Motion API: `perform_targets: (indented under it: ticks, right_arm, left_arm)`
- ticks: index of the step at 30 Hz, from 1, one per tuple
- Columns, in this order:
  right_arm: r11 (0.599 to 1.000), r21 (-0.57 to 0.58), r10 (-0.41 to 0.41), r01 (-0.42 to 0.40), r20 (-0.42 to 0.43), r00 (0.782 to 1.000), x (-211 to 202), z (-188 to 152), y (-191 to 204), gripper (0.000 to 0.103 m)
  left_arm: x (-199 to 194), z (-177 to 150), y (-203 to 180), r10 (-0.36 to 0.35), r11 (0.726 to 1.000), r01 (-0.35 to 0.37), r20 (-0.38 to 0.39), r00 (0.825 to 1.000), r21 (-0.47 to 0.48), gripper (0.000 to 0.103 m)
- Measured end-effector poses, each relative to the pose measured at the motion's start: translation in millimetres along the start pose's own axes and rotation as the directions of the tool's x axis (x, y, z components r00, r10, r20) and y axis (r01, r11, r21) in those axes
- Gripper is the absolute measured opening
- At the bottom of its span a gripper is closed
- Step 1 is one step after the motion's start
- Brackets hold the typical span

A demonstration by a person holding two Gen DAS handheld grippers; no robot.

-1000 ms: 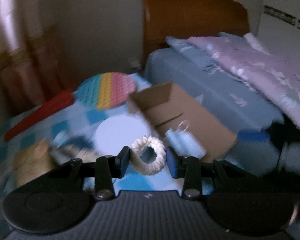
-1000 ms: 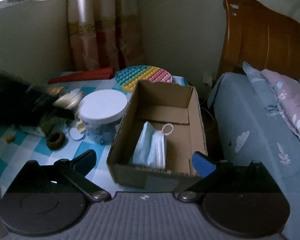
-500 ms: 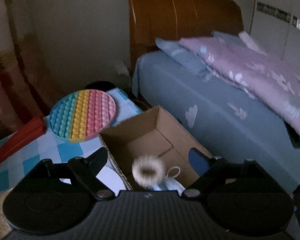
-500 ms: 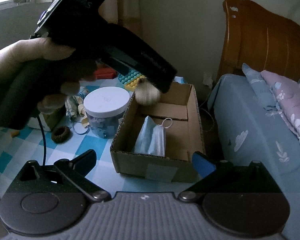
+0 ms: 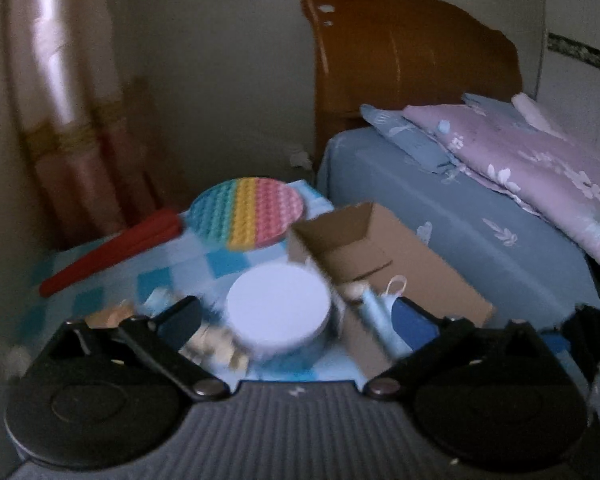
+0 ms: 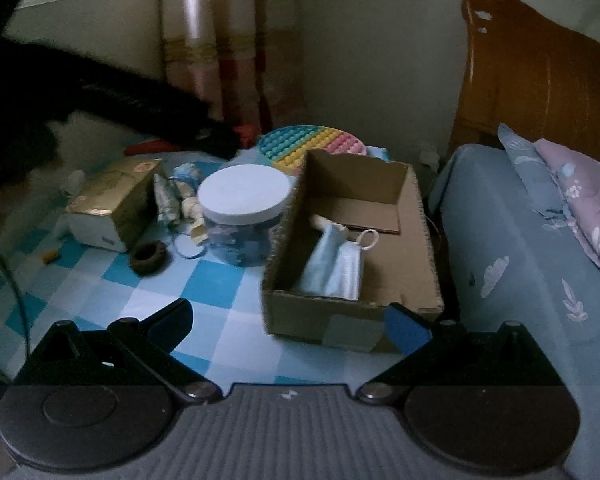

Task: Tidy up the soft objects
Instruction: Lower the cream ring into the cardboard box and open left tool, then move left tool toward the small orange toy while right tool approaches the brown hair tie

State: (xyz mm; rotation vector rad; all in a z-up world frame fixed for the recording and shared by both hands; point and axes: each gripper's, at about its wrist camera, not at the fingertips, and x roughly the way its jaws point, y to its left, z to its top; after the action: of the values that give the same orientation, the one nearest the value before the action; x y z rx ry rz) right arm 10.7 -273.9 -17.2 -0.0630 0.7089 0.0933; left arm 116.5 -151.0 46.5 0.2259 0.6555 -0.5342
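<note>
Both the left gripper (image 5: pixel 296 322) and the right gripper (image 6: pixel 288 326) are spread wide, holding nothing. Beyond them, a cardboard box (image 6: pixel 416 216) holds a blue face mask (image 6: pixel 334 268) and, at its far end, what may be the white scrunchie (image 6: pixel 320 222). Left, a white-lidded jar (image 6: pixel 242 216); a brown scrunchie (image 6: pixel 147 255) lies nearby.
</note>
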Motion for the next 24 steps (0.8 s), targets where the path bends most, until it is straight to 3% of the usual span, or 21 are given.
perform_targets:
  ticks: [6,13,24]
  right_arm:
    - [1.000,-0.025,-0.001,0.001,-0.017,1.000,-2,-1,21,0.103]
    - [0.999,-0.020,0.028,-0.029,-0.025,0.999,-1,3,41,0.103]
    - [0.995,-0.087,0.051,-0.055,-0.053,0.997,14,5,75,0.103]
  left_arm:
    - [-44,-44,24,0.086,0.994,-0.086,0.000,0.996,-0.067,0.101]
    - [-81,-97,46,0.238,0.966,-0.240,-0.036,0.971,-0.097,0.101]
    - [-63,-153,92,0.308,0.924,-0.325,-0.115,0.945,-0.201,0.101]
